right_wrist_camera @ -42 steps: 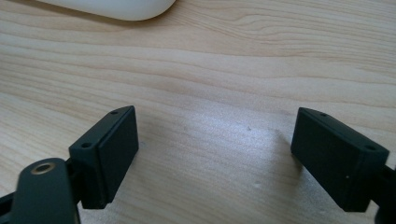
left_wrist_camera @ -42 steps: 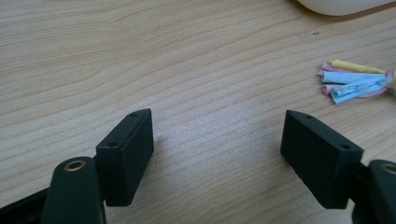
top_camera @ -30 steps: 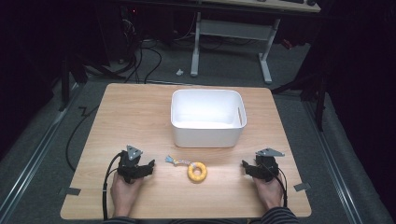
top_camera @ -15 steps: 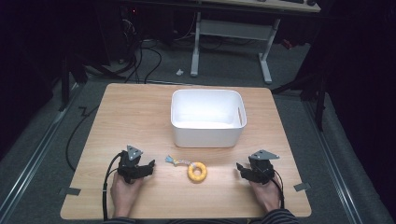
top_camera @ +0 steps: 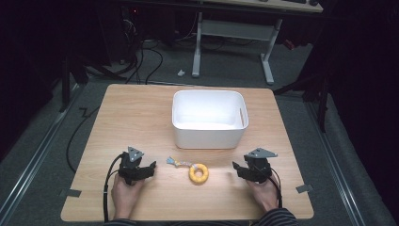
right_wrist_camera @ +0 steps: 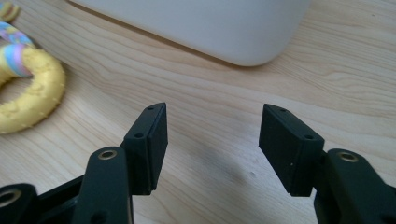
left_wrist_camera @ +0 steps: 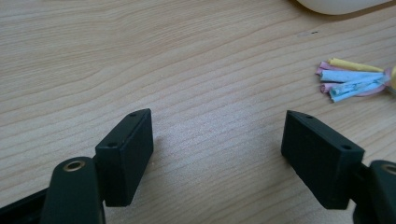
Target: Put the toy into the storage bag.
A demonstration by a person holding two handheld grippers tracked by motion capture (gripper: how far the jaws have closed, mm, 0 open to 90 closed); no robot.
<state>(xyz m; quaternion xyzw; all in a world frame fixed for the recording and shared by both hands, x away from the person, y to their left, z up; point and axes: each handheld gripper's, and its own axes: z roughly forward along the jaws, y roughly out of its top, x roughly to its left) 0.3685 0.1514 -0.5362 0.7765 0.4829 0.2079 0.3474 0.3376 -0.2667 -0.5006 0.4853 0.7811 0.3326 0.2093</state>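
Note:
A yellow ring toy (top_camera: 198, 173) with a pastel rope tail (top_camera: 176, 162) lies on the wooden table (top_camera: 141, 117) near its front edge. My left gripper (top_camera: 149, 168) rests on the table to the toy's left, open and holding nothing; the rope's frayed strands (left_wrist_camera: 348, 78) lie ahead and to its right in the left gripper view. My right gripper (top_camera: 236, 168) sits to the toy's right, also open and holding nothing. The right gripper view has the ring (right_wrist_camera: 28, 95) at far left and the white bin's wall (right_wrist_camera: 196, 23) straight ahead.
A white plastic bin (top_camera: 208, 118) stands in the middle of the table, just behind the toy. A desk frame and cables are on the floor beyond the far edge. Tape marks sit near the table's front corners.
My right gripper has slid left toward the ring toy. The left gripper and the toy have stayed where they were.

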